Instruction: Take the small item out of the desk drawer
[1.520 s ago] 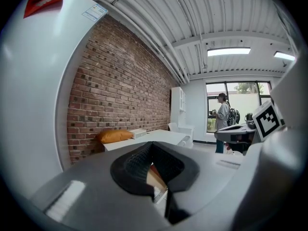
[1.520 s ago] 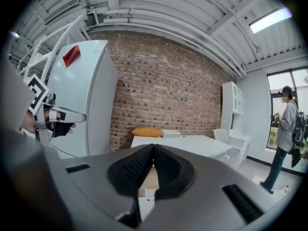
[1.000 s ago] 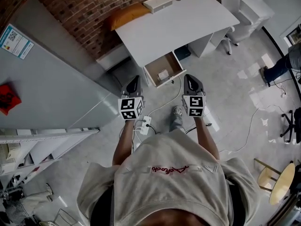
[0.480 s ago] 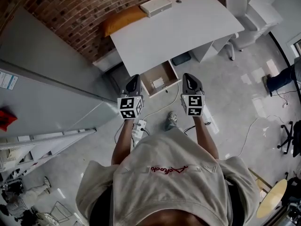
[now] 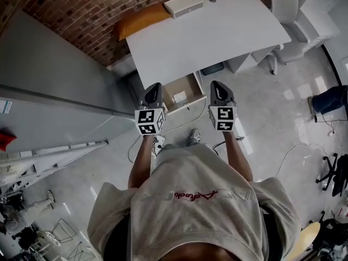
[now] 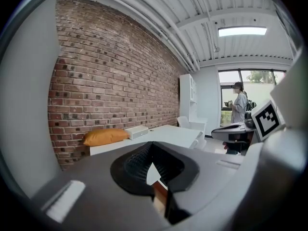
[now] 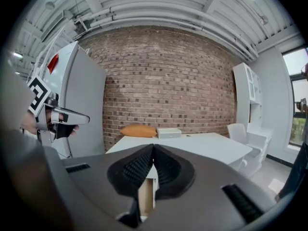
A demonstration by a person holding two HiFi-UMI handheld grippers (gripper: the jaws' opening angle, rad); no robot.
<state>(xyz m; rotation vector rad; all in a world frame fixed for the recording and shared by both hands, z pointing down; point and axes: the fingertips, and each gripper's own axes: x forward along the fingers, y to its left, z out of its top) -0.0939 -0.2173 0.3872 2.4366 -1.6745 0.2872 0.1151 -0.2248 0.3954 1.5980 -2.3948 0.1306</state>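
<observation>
The white desk (image 5: 206,31) has its wooden drawer (image 5: 191,86) pulled open under the front edge. A small white item (image 5: 179,97) lies inside the drawer. My left gripper (image 5: 154,88) hangs just left of the drawer, and my right gripper (image 5: 216,86) just right of it, both above the floor. Neither touches the drawer. In the left gripper view the left gripper (image 6: 152,146) has its jaws closed together with nothing between them. The right gripper (image 7: 153,148) looks the same in the right gripper view, pointing at the desk (image 7: 192,146).
An orange cushion (image 5: 142,19) and a flat white box (image 5: 184,4) lie at the desk's back by the brick wall. A tall grey cabinet (image 5: 49,80) stands left. White chairs (image 5: 296,15) stand right. A power strip (image 5: 159,141) and cables lie on the floor.
The person has stepped toward the desk, so the drawer now sits between the two grippers' tips. Both grippers stay shut and level.
</observation>
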